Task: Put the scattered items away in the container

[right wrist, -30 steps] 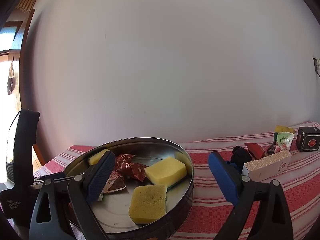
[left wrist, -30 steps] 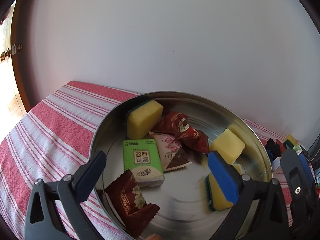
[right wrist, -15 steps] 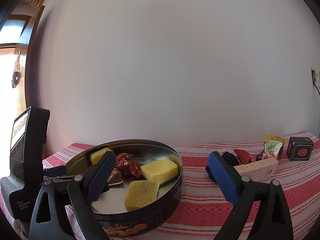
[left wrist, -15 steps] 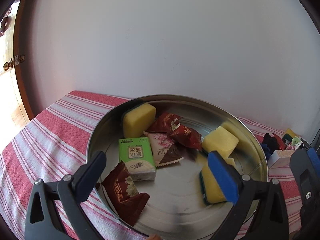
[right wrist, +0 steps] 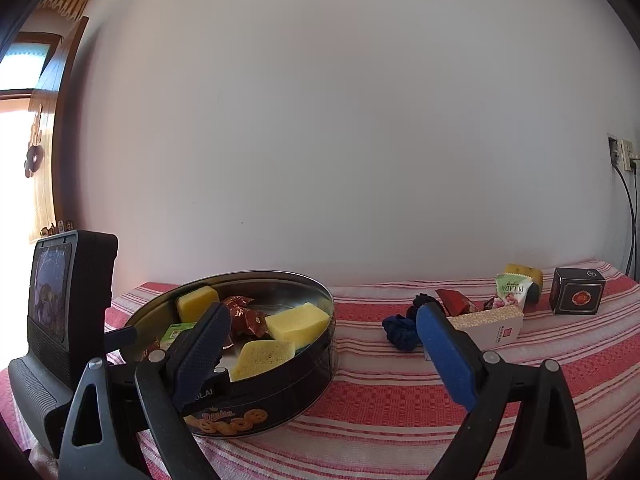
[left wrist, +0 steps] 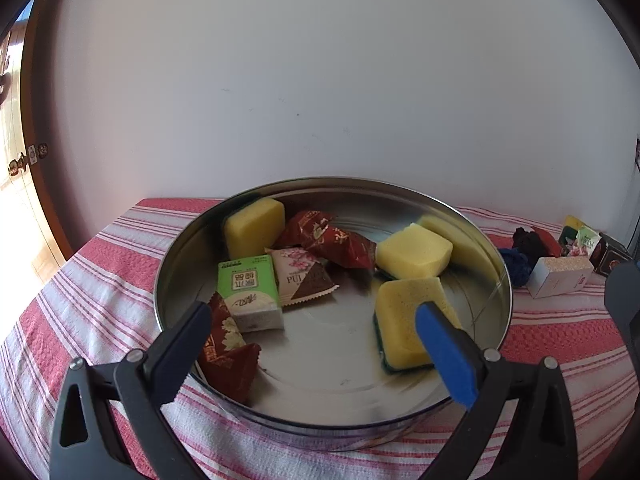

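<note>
A round metal tin [left wrist: 472, 224] [right wrist: 280, 376] holds three yellow sponges [left wrist: 412, 252], a green tissue pack [left wrist: 248, 292] and several snack packets [left wrist: 336, 240]. My left gripper [left wrist: 316, 344] is open and empty above the tin's near edge. My right gripper [right wrist: 320, 356] is open and empty, to the right of the tin. Loose on the cloth to the right lie a blue scrunchie [right wrist: 400, 330], a black scrunchie [right wrist: 422, 302], a white box [right wrist: 492, 326], a red packet [right wrist: 454, 300], a green snack packet [right wrist: 512, 290], a yellow sponge [right wrist: 524, 272] and a black box [right wrist: 578, 296].
The table has a red and white striped cloth [right wrist: 400, 400]. A white wall stands right behind it. The left gripper's body [right wrist: 64, 312] sits beside the tin in the right wrist view. A door is at the far left [left wrist: 28, 160].
Both grippers have pulled back and up from the tin. The loose items on the right have come more into view. Nothing was picked up.
</note>
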Motion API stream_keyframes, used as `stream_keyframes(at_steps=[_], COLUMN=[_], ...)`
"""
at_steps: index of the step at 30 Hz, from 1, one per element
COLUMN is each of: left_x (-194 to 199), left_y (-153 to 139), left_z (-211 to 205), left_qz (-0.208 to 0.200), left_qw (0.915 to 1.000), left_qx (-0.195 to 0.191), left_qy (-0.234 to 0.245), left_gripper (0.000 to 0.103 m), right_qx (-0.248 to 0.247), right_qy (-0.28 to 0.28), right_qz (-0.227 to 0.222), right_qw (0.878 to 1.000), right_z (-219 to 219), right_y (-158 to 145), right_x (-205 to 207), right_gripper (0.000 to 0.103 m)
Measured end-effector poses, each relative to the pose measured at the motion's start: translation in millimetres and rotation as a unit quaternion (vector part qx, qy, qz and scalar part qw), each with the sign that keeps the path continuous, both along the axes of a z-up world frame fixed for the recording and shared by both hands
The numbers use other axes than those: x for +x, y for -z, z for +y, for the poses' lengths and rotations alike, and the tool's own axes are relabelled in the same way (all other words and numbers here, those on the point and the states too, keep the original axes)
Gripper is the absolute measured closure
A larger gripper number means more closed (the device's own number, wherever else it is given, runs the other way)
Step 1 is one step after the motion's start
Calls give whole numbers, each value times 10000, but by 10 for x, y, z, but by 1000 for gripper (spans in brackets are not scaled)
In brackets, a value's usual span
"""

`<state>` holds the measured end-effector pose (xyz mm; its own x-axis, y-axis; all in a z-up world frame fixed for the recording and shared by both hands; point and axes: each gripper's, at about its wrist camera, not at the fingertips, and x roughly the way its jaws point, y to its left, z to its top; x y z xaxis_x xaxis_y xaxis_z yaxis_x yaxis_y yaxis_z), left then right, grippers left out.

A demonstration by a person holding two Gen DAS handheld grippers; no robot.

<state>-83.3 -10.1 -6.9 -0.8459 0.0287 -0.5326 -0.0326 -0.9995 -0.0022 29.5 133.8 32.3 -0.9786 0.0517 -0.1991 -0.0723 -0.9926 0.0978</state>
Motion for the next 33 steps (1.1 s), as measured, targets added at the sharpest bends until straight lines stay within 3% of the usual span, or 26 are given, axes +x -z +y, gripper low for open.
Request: stream_keyframes(at_steps=[5,12,20,33], left_x=[84,232,273,445], left_y=[-3,-42,-25,-18], left_z=[51,213,386,787], left_qz=[37,175,26,-49], left_qw=[9999,9996,9990,9937], left_qx=[130,-17,-119,-570], left_qy=[77,206,436,963], left_gripper=[0,0,0,0], right_qx=[29,16,-8,-64], right_qy=[75,203,337,683], right_qz=[-27,9,5,-93], right_qw=[10000,9998,9994,9976], right_z=[71,220,375,719], right_y=[-6,-27,-28,-25], right_x=[110,284,441,613], right_gripper=[7,7,7,7])
